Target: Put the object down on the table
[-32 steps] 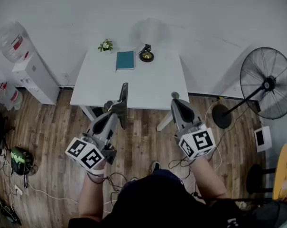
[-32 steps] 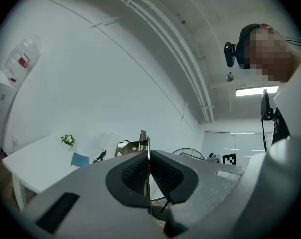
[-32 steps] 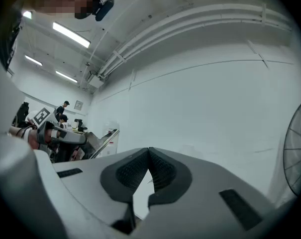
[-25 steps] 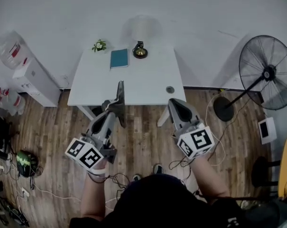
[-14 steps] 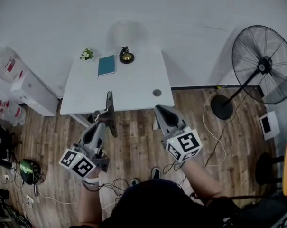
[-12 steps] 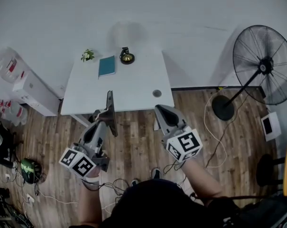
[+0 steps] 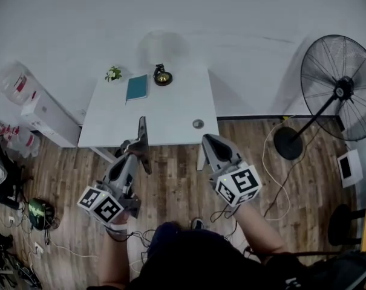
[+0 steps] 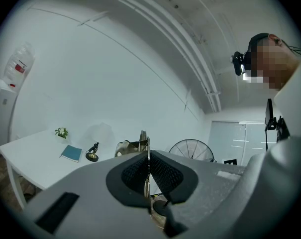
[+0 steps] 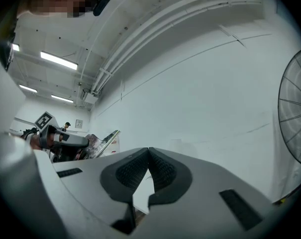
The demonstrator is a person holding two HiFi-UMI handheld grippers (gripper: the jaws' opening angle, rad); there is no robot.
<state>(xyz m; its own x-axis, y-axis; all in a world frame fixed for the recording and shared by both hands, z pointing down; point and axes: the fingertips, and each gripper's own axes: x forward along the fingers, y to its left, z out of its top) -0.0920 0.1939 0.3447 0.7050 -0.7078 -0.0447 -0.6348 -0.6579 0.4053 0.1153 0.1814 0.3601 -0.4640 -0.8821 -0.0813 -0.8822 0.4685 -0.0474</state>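
Note:
My left gripper (image 7: 134,148) is shut on a thin, flat, dark panel (image 7: 143,139) that stands on edge and sticks up past the fingertips. It hangs above the wooden floor, just short of the white table's (image 7: 170,110) near edge. In the left gripper view the panel (image 8: 144,139) shows as a thin metallic edge pinched between the pads of the left gripper (image 8: 148,156). My right gripper (image 7: 208,141) is shut with nothing in it, also in front of the table. From the right gripper view the panel (image 9: 104,141) slants at the left, and the right gripper's (image 9: 149,153) pads meet.
On the table sit a small potted plant (image 7: 114,74), a teal book (image 7: 136,87), a dark brass-based ornament (image 7: 163,77) and a small round grey disc (image 7: 198,124). A standing fan (image 7: 343,89) is to the right, a water dispenser (image 7: 40,110) to the left. Cables lie on the floor.
The view has swung, so the table sits a little left and farther. The grey disc has come out from behind the right gripper. The left gripper still holds the panel.

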